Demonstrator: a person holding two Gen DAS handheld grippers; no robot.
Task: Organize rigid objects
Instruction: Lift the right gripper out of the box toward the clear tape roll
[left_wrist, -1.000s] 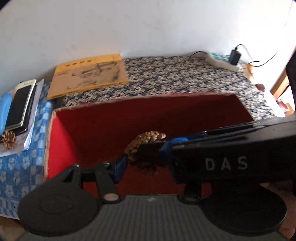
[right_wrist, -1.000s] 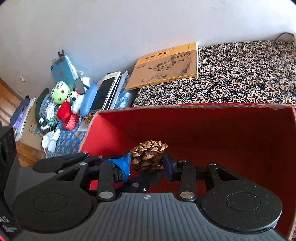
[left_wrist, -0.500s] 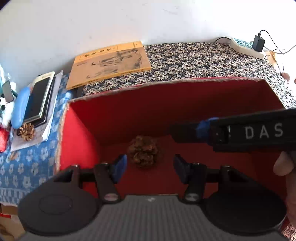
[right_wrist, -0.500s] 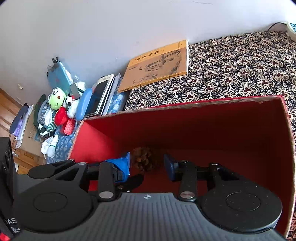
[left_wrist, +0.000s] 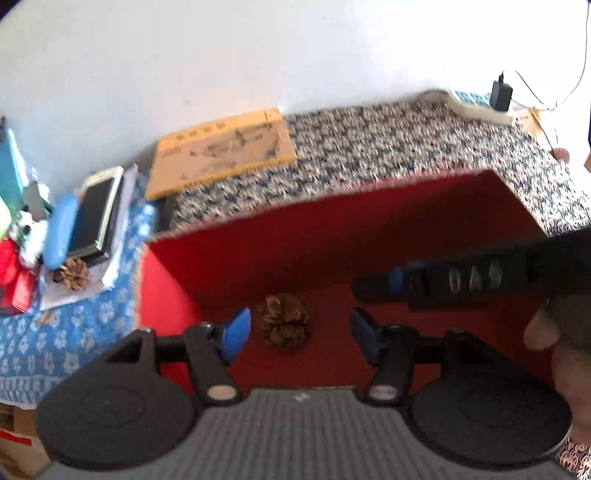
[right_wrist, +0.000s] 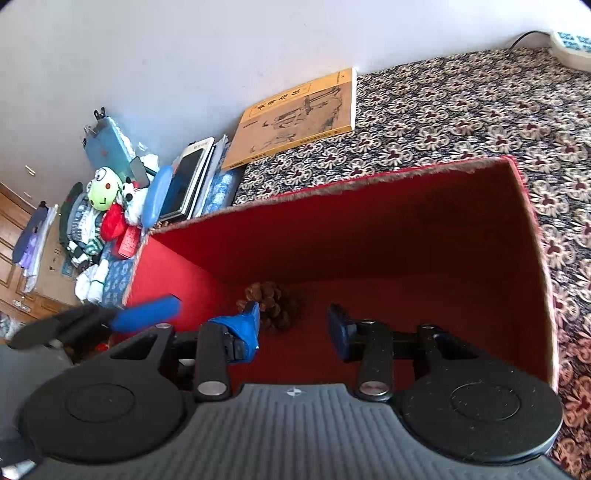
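The box is red inside, holding a brown pine cone. It sits on a dark cloth patterned with cream flowers, beside an orange-yellow book and blue floral-print fabric. Both grippers' fingertips are blue.

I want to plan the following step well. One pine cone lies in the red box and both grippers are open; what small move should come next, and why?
Probably swing the left gripper left toward the second pine cone by the phone. The first pine cone already lies loose on the red box floor, and the left gripper sits nearer that side than the right gripper.
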